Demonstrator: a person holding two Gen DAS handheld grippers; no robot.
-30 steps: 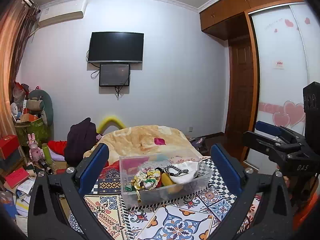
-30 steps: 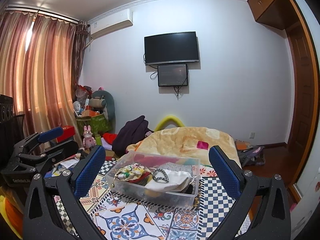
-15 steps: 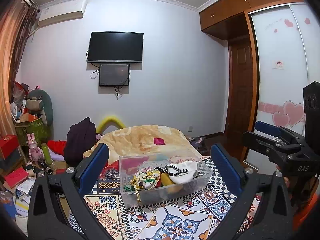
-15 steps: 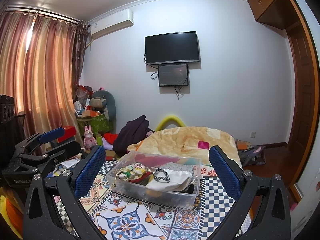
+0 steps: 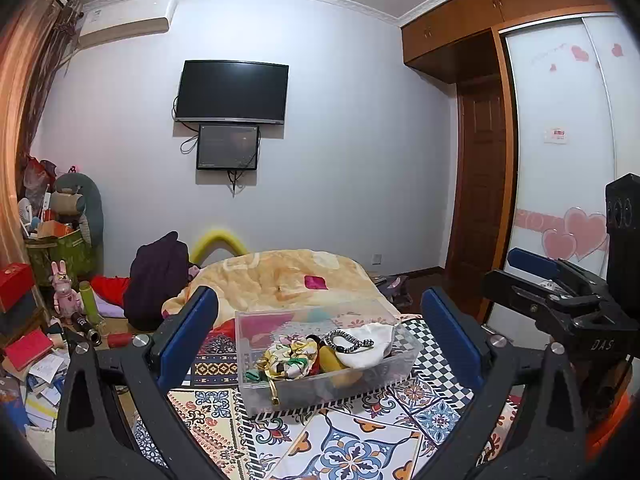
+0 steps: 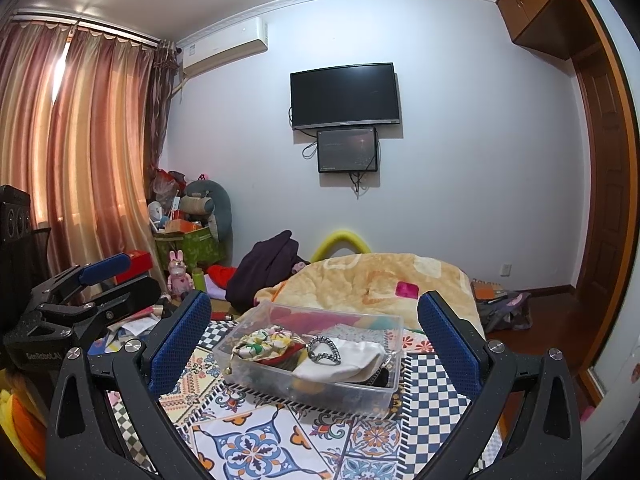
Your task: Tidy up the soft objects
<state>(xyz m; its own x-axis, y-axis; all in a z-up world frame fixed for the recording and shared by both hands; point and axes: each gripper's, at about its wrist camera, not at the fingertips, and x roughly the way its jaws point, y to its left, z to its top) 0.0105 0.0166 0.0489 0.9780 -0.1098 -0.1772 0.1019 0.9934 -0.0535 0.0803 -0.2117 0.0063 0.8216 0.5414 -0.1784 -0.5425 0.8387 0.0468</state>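
We see the left gripper (image 5: 320, 320) with jaws spread wide, nothing between them; right gripper (image 6: 314, 322) likewise released and empty; both hover above the patterned cloth (image 5: 352, 440), clear of everything. Clear plastic bin (image 5: 320, 384) sits on that cloth at 12 o'clock from each gripper, framed between the blue pads (image 5: 188, 336). Inside the bin: floral fabric bundle (image 5: 290, 358) toward 9 o'clock, white cloth (image 5: 366, 344) toward 3 o'clock, braided black-and-white band (image 5: 348, 340) lying on the white cloth, a yellow item (image 5: 330, 358) between bundle and cloth. Peach blanket (image 5: 288, 276) lies beyond the bin at 12. In the left view the right gripper shows at 3 o'clock; in the right view the left gripper shows at 9.
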